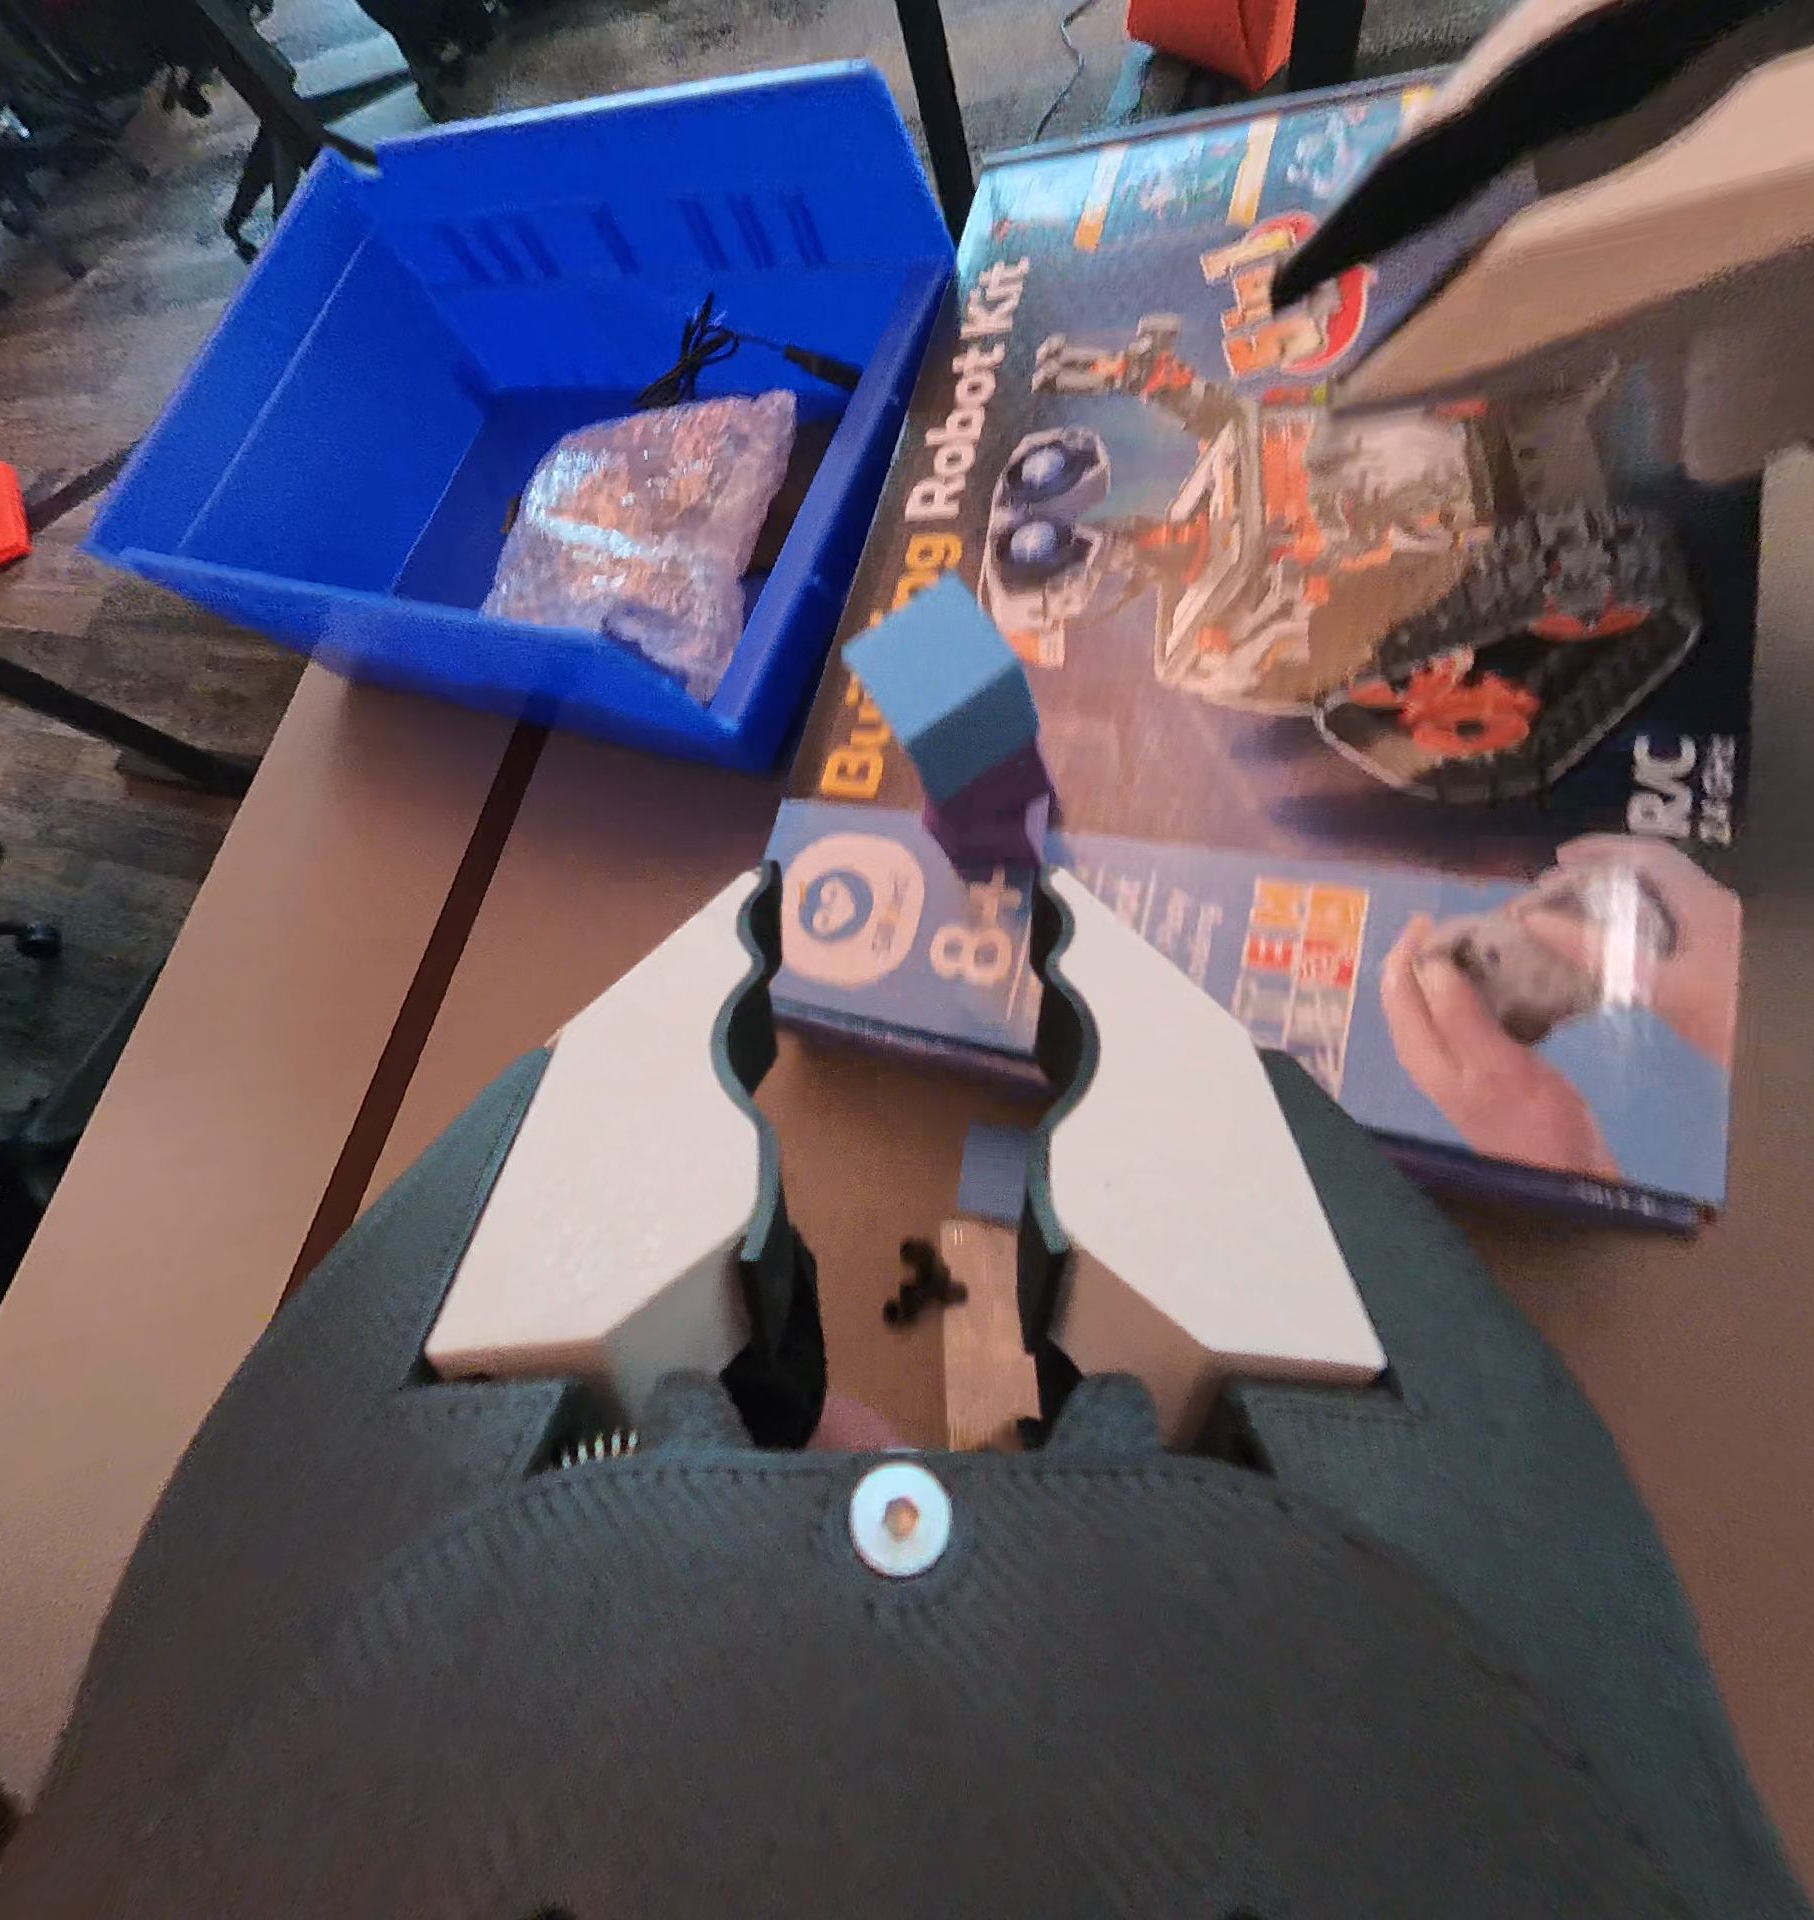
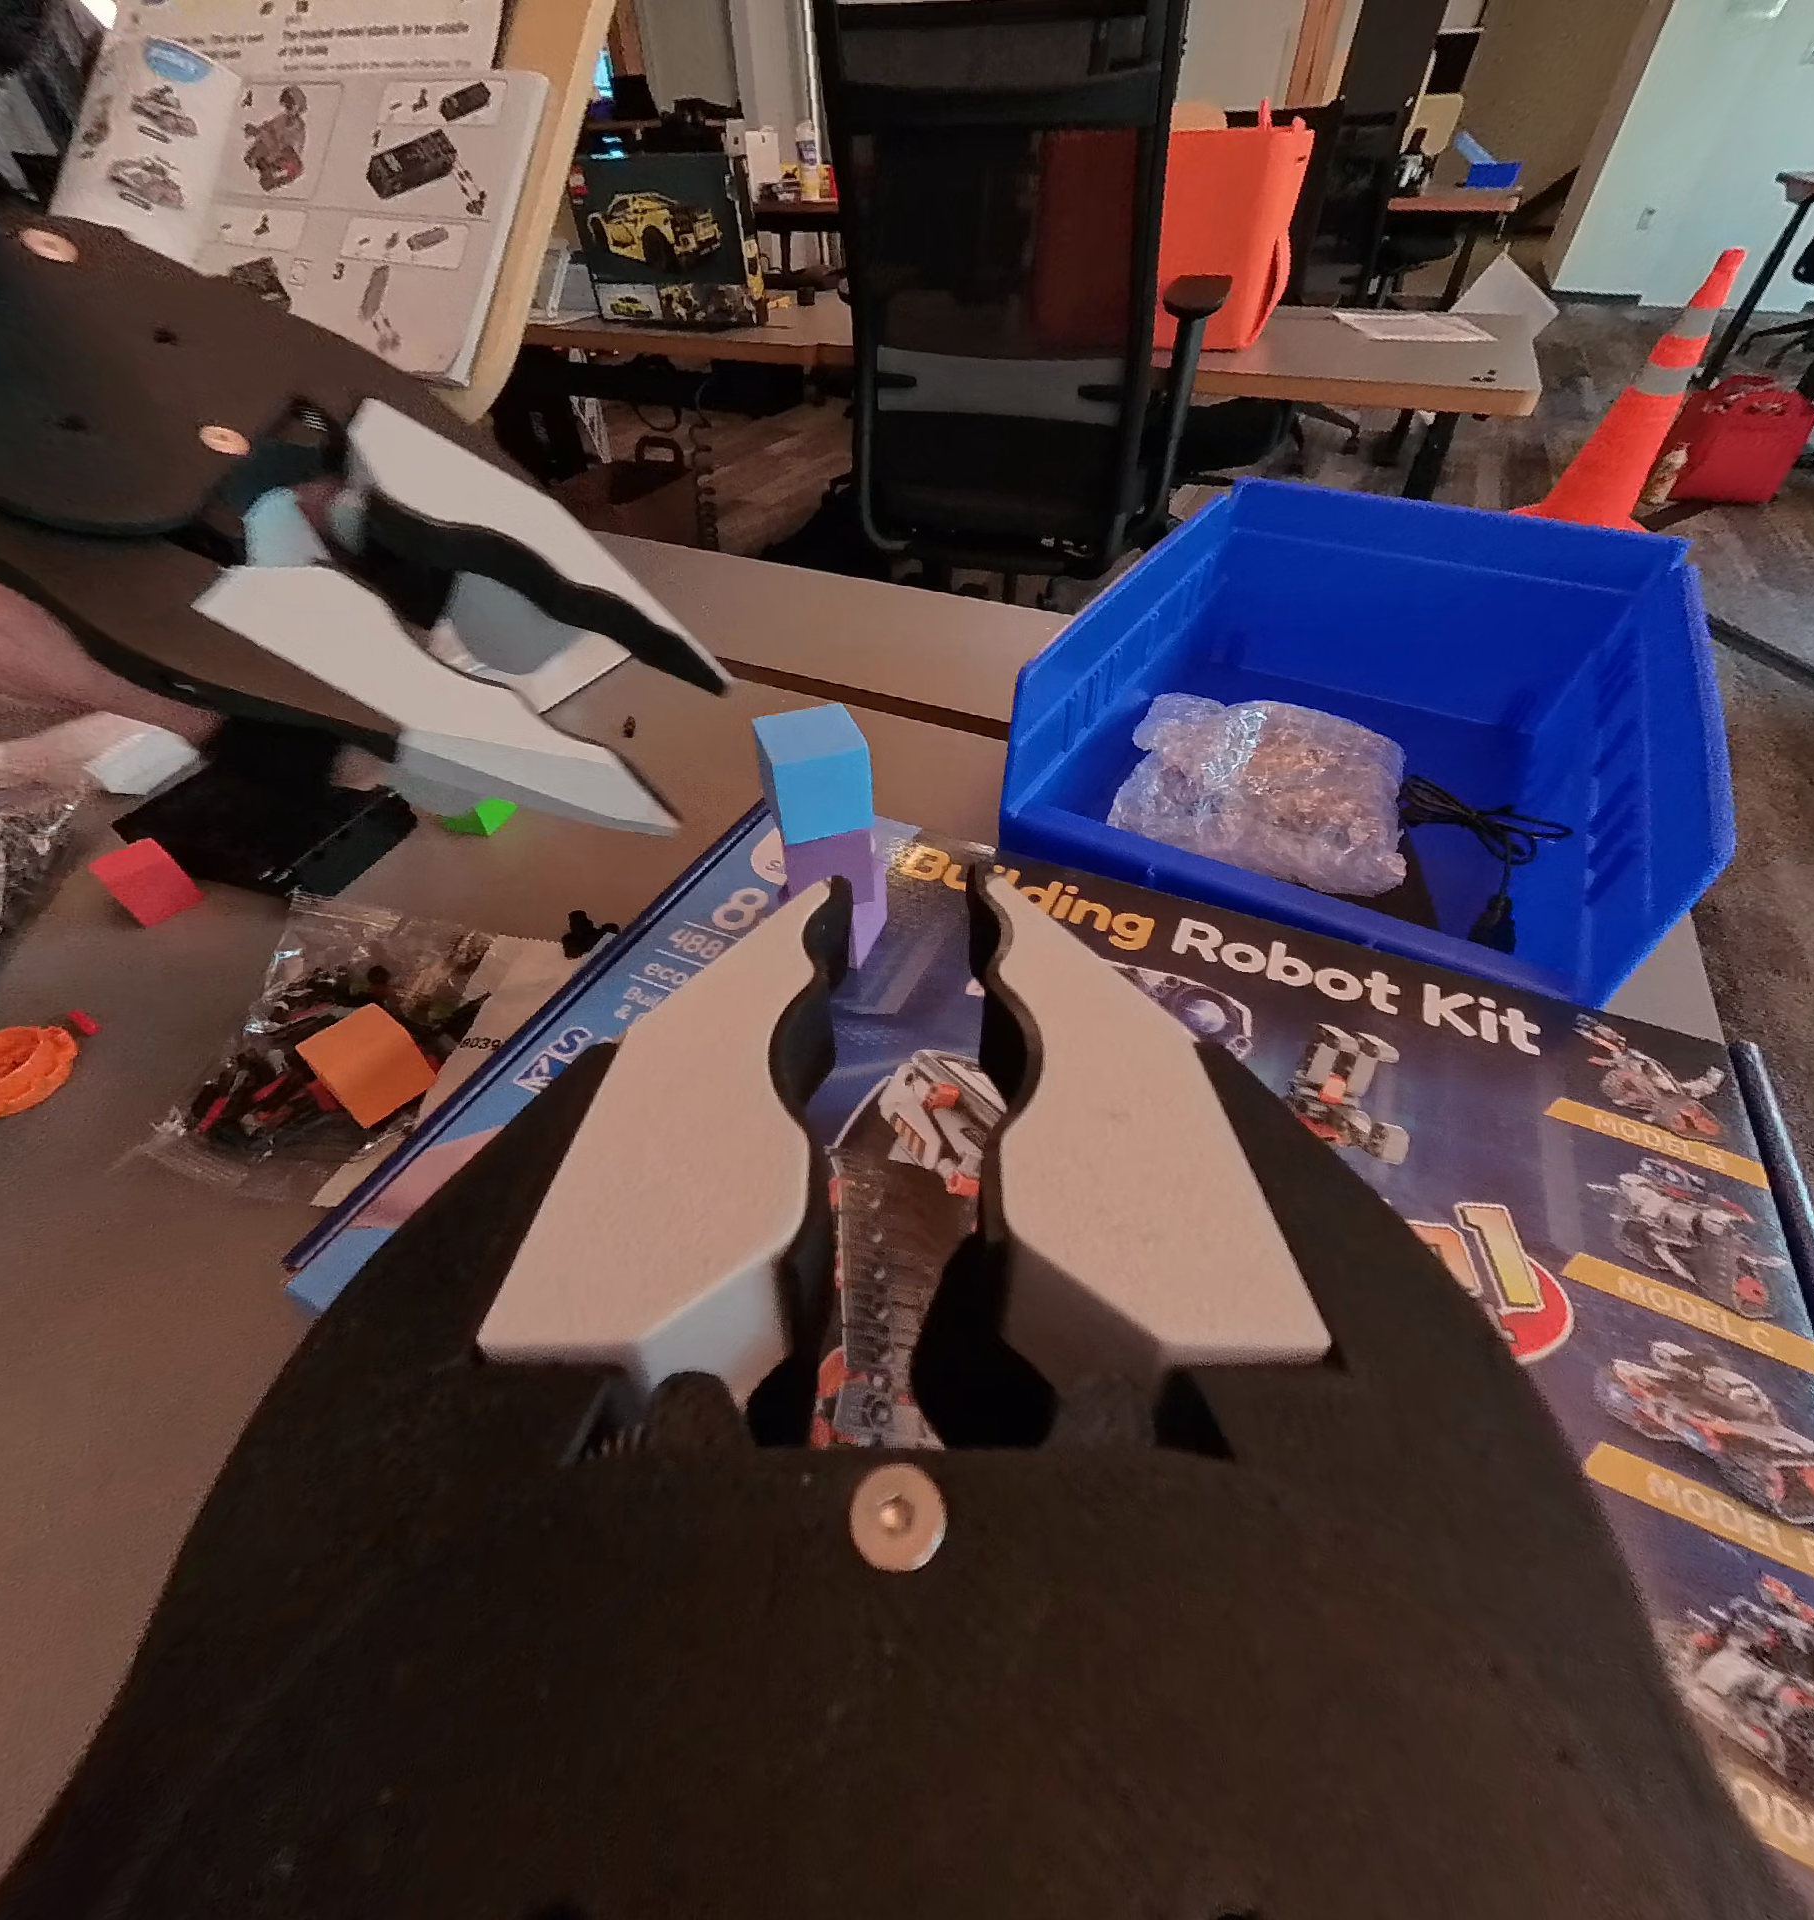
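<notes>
Left gripper (image 1: 903, 914) jaws apart, empty | right gripper (image 2: 903, 894) jaws apart | light-blue cube (image 2: 812, 771) balanced atop purple block (image 2: 849, 878) on printed cardboard box (image 2: 1298, 1091)

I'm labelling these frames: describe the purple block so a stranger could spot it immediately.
Find the large printed cardboard kit box lying flat beside the blue plastic bin. Near the box's corner stands a two-block tower. The small purple cube is its bottom block, under the light blue cube; the other loose blocks lie singly on the table.
</notes>
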### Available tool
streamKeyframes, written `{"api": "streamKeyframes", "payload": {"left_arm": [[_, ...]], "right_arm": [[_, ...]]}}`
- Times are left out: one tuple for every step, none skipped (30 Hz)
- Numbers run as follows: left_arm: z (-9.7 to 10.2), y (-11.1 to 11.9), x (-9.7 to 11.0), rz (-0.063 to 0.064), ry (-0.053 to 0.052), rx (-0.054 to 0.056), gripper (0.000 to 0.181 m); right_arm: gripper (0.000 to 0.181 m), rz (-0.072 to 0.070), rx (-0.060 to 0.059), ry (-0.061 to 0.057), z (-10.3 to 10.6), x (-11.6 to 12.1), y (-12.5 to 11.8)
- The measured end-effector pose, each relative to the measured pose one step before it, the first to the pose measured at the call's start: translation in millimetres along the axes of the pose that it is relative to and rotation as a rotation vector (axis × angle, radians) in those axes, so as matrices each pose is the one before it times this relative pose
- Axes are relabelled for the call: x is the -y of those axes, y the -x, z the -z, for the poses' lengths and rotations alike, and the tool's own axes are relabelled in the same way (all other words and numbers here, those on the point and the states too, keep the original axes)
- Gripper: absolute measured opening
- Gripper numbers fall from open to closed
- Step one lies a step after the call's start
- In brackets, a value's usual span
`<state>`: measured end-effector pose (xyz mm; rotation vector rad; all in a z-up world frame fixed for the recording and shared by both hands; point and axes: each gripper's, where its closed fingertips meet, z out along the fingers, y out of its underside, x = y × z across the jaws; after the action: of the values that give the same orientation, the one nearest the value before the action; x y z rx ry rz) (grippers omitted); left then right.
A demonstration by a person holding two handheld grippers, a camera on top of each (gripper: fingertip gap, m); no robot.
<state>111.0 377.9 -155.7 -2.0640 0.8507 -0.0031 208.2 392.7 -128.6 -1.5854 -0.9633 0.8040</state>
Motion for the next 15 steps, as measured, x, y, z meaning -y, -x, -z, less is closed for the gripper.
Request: {"api": "streamKeyframes", "payload": {"left_arm": [[8.11,-0.79,-8.81,0.0018,0.0127,-0.0125,0.047],[7.33,-1.87,-11.26,0.0077,0.0213,-0.0217,0.047],[5.13,-2.24,-13.19,0.0115,0.0294,-0.0260,0.046],[2.27,-2.07,-12.67,0.0083,0.0249,-0.0228,0.046],[-0.93,-2.53,-12.44,0.0077,0.0261,-0.0203,0.046],[-3.43,-1.85,-13.63,0.0077,0.0393,-0.0120,0.046],[-4.88,0.30,-10.81,-0.0030,0.0325,0.0071,0.047],[-5.16,1.02,-4.39,-0.0067,0.0043,0.0175,0.047],[-5.57,-3.27,-1.08,0.0017,-0.0067,-0.0105,0.046],[-6.05,-4.70,-1.17,0.0125,-0.0011,-0.0249,0.046],[-6.50,-2.16,-2.37,0.0084,0.0093,-0.0100,0.046],[-6.52,0.48,-3.21,-0.0092,0.0155,0.0088,0.046],[-6.38,0.58,-3.77,-0.0163,0.0199,0.0104,0.044],[-5.96,-0.64,-4.59,-0.0106,0.0269,0.0022,0.040],[-4.72,-0.44,-3.23,-0.0080,0.0217,0.0035,0.035]], "right_arm": [[0.021,0.0025,-0.0092,0.0026,0.85,-1.10,-2.32],[0.021,0.0048,-0.0100,0.0026,0.80,-0.89,-2.11],[0.021,0.0036,-0.0077,0.0005,0.48,-0.37,-1.47],[0.021,0.0018,-0.0038,-0.0003,0.07,-0.19,-0.62],[0.021,0.0035,-0.0030,-0.0001,-0.28,-0.02,-0.08],[0.021,0.0084,-0.0054,0.0008,-0.57,-0.27,0.11],[0.021,0.0126,-0.0063,0.0029,-0.61,-0.69,0.45],[0.020,0.0131,-0.0045,0.0028,-0.74,-0.72,0.87],[0.020,0.0087,-0.0010,0.0017,-0.78,-0.67,1.18],[0.020,0.0031,0.0021,0.0018,-0.96,-0.76,1.30],[0.020,0.0003,0.0019,0.0012,-0.90,-0.73,0.85],[0.019,0.0001,0.0001,-0.0005,-0.63,-0.39,0.41],[0.019,0.0007,-0.0001,-0.0003,-0.49,-0.46,0.16],[0.019,0.0017,-0.0016,0.0024,-0.54,-0.88,-0.11],[0.018,0.0048,-0.0044,0.0047,-0.53,-0.83,-0.51]]}}
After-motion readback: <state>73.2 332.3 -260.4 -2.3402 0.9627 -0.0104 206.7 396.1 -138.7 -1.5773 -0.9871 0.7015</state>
